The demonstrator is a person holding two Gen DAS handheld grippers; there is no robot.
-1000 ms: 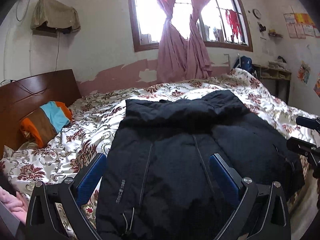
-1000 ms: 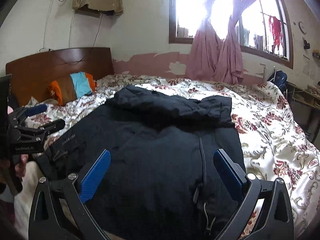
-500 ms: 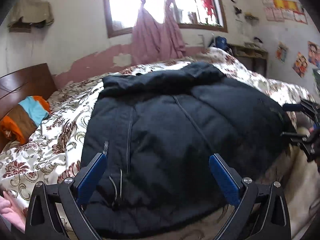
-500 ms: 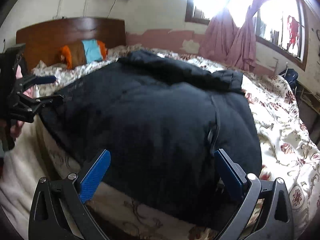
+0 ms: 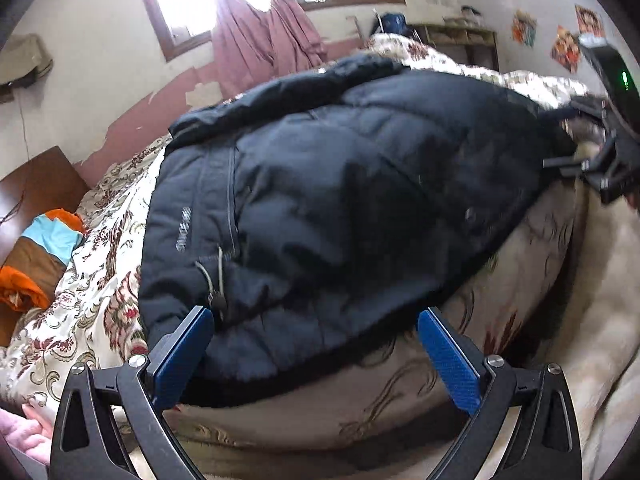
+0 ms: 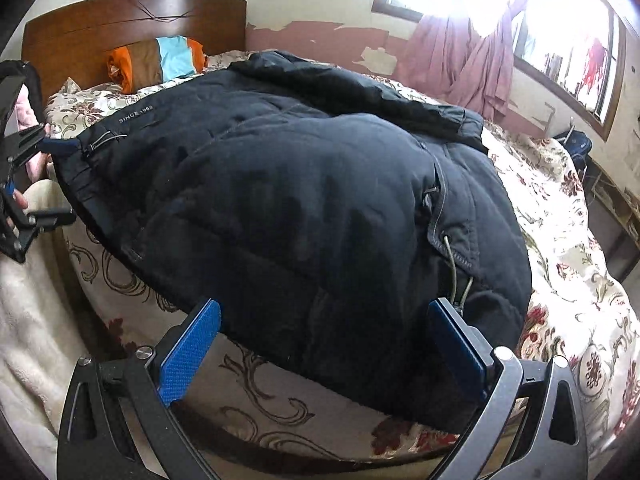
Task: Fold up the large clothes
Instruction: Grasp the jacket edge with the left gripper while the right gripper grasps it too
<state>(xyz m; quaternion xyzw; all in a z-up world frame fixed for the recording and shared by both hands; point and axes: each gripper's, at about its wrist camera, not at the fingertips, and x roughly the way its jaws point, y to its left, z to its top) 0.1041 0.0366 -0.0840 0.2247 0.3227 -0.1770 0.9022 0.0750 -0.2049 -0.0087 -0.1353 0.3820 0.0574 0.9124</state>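
A large black padded jacket (image 5: 340,208) lies spread on the bed, its hem hanging over the near edge; it also shows in the right wrist view (image 6: 304,200). My left gripper (image 5: 316,344) is open, its blue pads at the hem's left corner by the drawcord (image 5: 214,280). My right gripper (image 6: 324,340) is open at the hem's right corner by another drawcord (image 6: 454,272). The right gripper also shows in the left wrist view (image 5: 592,148), and the left gripper in the right wrist view (image 6: 48,178), each at its end of the hem.
The bed has a floral quilt (image 6: 568,264) and a cream blanket (image 5: 580,320) down its near side. An orange, brown and blue pillow (image 6: 156,60) lies by the wooden headboard (image 6: 120,20). A window with pink curtains (image 5: 260,32) and a shelf (image 5: 460,40) stand behind.
Both grippers have dropped lower and closer to the jacket's hem at the bed edge. The jaws have stayed open.
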